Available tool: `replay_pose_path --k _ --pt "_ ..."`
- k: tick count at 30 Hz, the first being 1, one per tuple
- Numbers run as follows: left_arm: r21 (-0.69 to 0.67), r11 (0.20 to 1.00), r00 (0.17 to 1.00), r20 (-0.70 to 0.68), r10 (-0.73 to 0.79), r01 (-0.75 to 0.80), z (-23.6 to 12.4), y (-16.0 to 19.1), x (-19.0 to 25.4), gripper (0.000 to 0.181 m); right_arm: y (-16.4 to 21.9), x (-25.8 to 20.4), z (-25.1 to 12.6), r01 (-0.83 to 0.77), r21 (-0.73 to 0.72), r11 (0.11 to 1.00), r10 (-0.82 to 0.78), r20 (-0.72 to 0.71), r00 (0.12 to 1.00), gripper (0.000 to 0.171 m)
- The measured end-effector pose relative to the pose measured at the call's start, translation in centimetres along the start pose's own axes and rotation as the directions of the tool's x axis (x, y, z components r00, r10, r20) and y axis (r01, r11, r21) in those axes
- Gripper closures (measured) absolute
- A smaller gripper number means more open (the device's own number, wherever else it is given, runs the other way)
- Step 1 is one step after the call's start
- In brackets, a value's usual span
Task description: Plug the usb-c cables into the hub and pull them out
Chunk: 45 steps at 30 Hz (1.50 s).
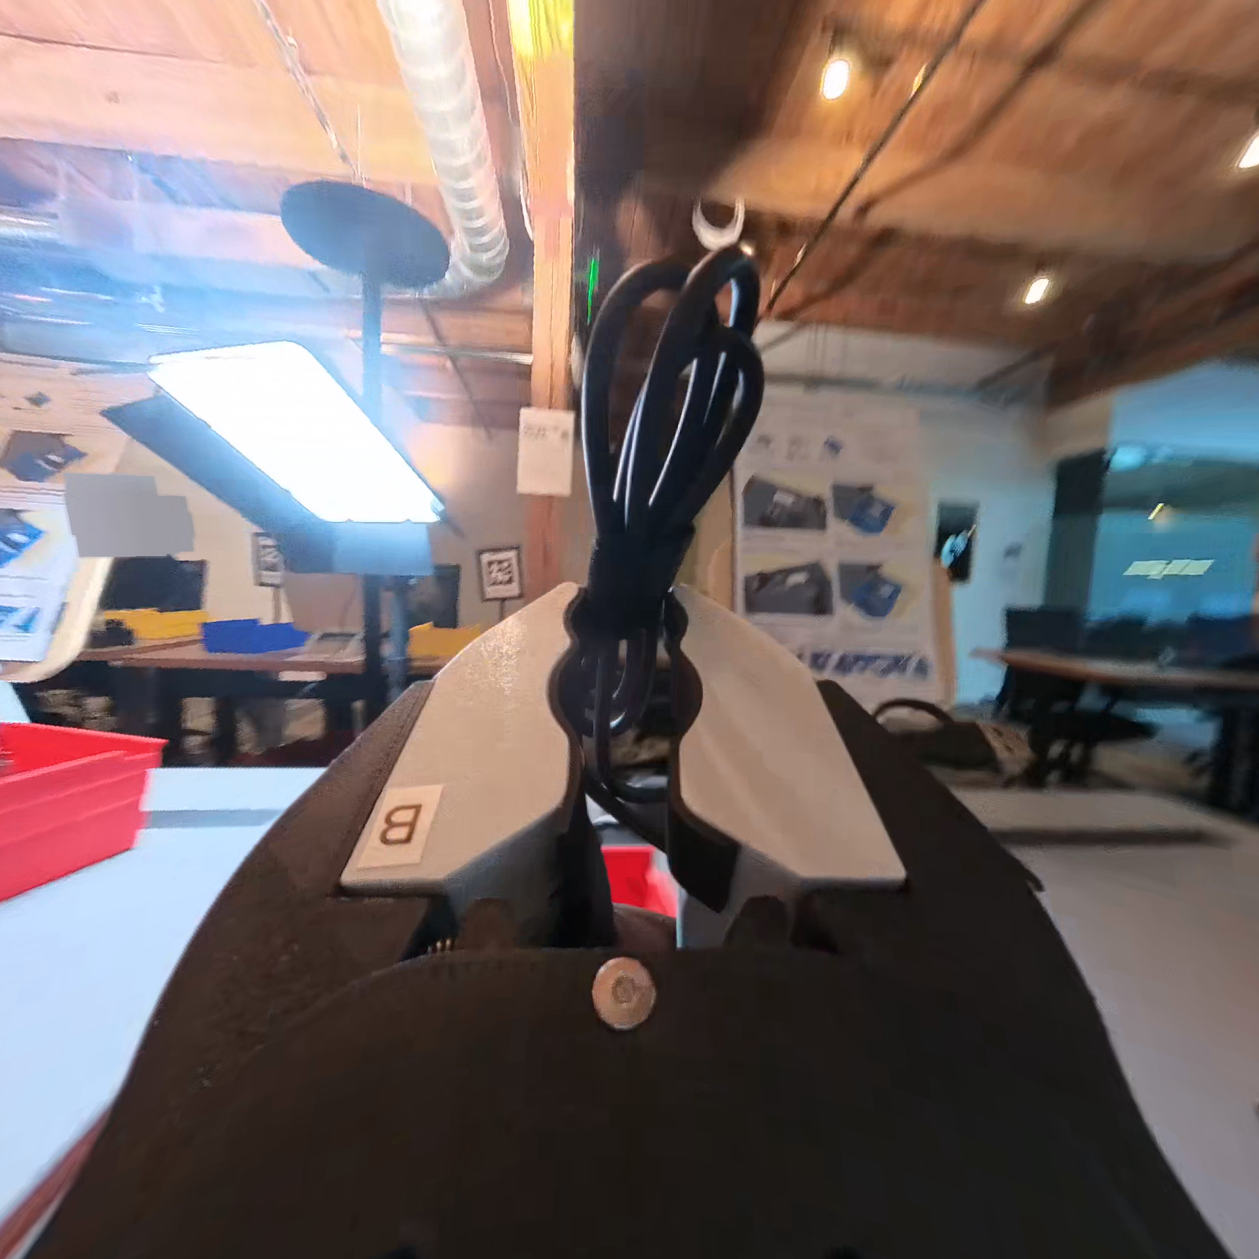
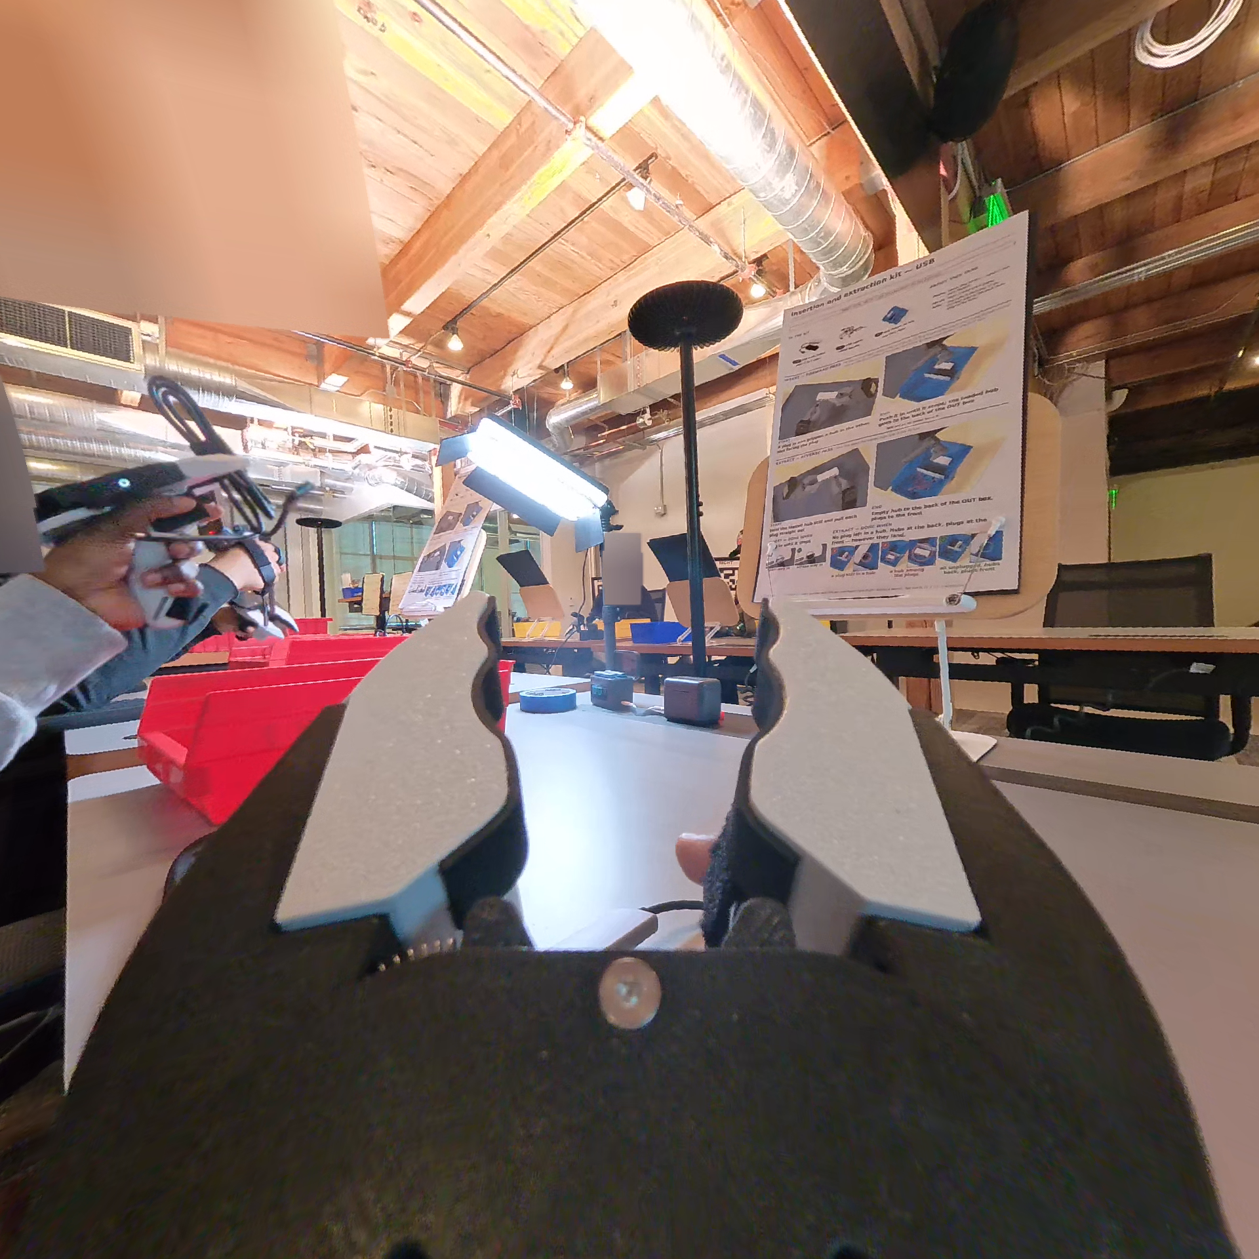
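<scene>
Left wrist view: left tool (image 1: 623, 613) points up and forward, its grey fingers (image 1: 490, 736) clamped on a bundled black usb-c cable (image 1: 661, 436). The coil loops stand upright above the fingertips, the tied part is pinched between them, and more cable hangs down between the fingers toward the tool body. A red bin (image 1: 61, 811) sits at left on the white surface (image 1: 82, 954), and a bit more red shows low between the fingers. Behind: a lit panel lamp (image 1: 293, 429) on a black stand, posters, far desks with blue and yellow bins; the background is blurred. Hub not visible here. Right wrist view: right tool (image 2: 623, 654) is held low over the white surface (image 2: 613, 804), fingers (image 2: 415, 770) spread apart, nothing between them. A fingertip shows near the right finger's base, next to a small pale object too hidden to identify. At far left a hand (image 2: 116, 565) holds the left tool (image 2: 218, 477) raised above the red bins (image 2: 272, 722), with the black usb-c cable (image 2: 197, 429) sticking up out of it. Blue tape roll (image 2: 548, 700) and two small dark boxes (image 2: 691, 698) sit at the far edge of the surface, beside a black pole stand. An instruction board (image 2: 899, 436) stands at right.
</scene>
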<state>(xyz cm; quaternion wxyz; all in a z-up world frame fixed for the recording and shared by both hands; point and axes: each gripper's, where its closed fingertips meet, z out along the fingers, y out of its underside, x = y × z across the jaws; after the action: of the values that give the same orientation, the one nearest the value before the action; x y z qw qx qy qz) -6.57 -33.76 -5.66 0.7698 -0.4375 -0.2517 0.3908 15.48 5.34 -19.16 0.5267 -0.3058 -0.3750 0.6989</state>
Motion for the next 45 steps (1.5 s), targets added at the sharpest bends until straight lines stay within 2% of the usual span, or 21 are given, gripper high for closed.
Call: replay_pose_path --k 3,6,10,13,15,18,20,22,25,28,29,30,32,34,36,38,40,41,42,43,45 --pt "0.13 0.974 0.982 -0.039 -0.183 0.186 0.5 0.3 3.8 0.16 0.0 0.0 0.0 0.002 -0.001 1.0 -0.002 0.002 1.0 0.1" --pt "0.24 0.905 0.935 -0.123 -0.331 0.352 0.9 1.1 8.3 0.161 0.1 -0.1 0.0 0.009 -0.005 1.0 -0.009 0.003 1.0 0.102" --pt "0.178 0.872 0.886 -0.183 -0.426 0.456 2.3 3.4 14.1 0.16 0.4 -0.9 1.2 0.02 -0.064 0.998 -0.023 -0.045 0.999 0.113" --pt "0.13 0.893 0.889 -0.232 -0.395 0.43 2.7 4.7 17.5 0.16 0.5 -6.2 3.4 -0.16 -0.134 0.978 0.171 0.069 0.983 0.123" --pt "0.12 0.91 0.9 -0.245 -0.36 0.397 2.6 5.2 18.8 0.16 1.1 -10.3 4.7 -0.338 -0.241 0.91 0.374 0.124 0.919 0.128" --pt "0.131 0.942 0.929 -0.25 -0.271 0.31 2.2 5.4 19.9 0.16 2.3 -15.1 6.4 -0.581 -0.378 0.721 0.667 0.15 0.73 0.13" --pt "0.154 0.96 0.948 -0.255 -0.19 0.234 1.8 5.2 20.5 0.16 2.7 -16.6 7.5 -0.71 -0.395 0.583 0.801 0.132 0.584 0.132" --pt "0.181 0.971 0.962 -0.252 -0.105 0.153 1.5 5.1 21.0 0.16 3.8 -17.2 8.1 -0.763 -0.424 0.488 0.863 0.099 0.496 0.136" --pt "0.208 0.975 0.965 -0.259 -0.024 0.08 1.2 5.0 21.7 0.16 5.3 -17.5 8.7 -0.789 -0.467 0.399 0.901 0.039 0.432 0.14" --pt "0.21 0.976 0.964 -0.264 0.0 0.057 1.0 5.2 22.0 0.16 5.6 -17.1 9.1 -0.806 -0.459 0.373 0.912 0.025 0.409 0.151" --pt "0.204 0.977 0.963 -0.268 -0.01 0.067 1.1 5.3 22.1 0.159 5.8 -17.0 9.2 -0.801 -0.463 0.38 0.908 0.022 0.418 0.161" --pt "0.192 0.978 0.961 -0.275 -0.03 0.085 1.1 5.6 22.2 0.159 6.0 -16.7 9.2 -0.796 -0.458 0.395 0.899 0.015 0.438 0.163" --pt "0.129 0.979 0.946 -0.306 -0.111 0.156 1.3 6.4 22.4 0.157 6.3 -15.4 9.2 -0.765 -0.429 0.48 0.846 -0.002 0.533 0.164" --pt "-0.006 0.953 0.899 -0.332 -0.287 0.302 1.8 8.2 22.3 0.155 6.5 -13.1 9.1 -0.682 -0.396 0.615 0.731 -0.037 0.681 0.164" --pt "-0.189 0.854 0.798 -0.306 -0.52 0.484 2.2 10.7 22.0 0.144 5.8 -10.4 9.1 -0.507 -0.358 0.784 0.521 -0.064 0.851 0.165" --pt "-0.411 0.673 0.647 -0.226 -0.729 0.615 2.0 13.9 22.4 0.133 4.8 -8.0 9.4 -0.2 -0.356 0.913 0.187 -0.071 0.98 0.164" --pt "-0.596 0.456 0.451 -0.17 -0.876 0.661 0.8 15.8 23.8 0.117 3.7 -6.3 9.8 0.106 -0.367 0.924 -0.135 -0.054 0.989 0.164" --pt "-0.649 0.382 0.379 -0.153 -0.913 0.658 0.1 16.2 23.9 0.115 3.2 -5.8 10.1 0.233 -0.37 0.899 -0.266 -0.039 0.963 0.165" --pt "-0.652 0.351 0.353 -0.135 -0.926 0.672 -0.3 16.6 23.1 0.115 2.9 -5.4 10.4 0.346 -0.372 0.861 -0.382 -0.024 0.924 0.165" --pt "-0.611 0.36 0.374 -0.11 -0.921 0.705 -0.3 16.9 21.5 0.115 2.6 -5.1 10.6 0.444 -0.371 0.816 -0.481 -0.009 0.877 0.165" --pt "-0.48 0.456 0.486 -0.067 -0.871 0.75 0.1 16.8 17.0 0.115 2.5 -5.3 10.9 0.614 -0.346 0.709 -0.643 0.04 0.765 0.165"
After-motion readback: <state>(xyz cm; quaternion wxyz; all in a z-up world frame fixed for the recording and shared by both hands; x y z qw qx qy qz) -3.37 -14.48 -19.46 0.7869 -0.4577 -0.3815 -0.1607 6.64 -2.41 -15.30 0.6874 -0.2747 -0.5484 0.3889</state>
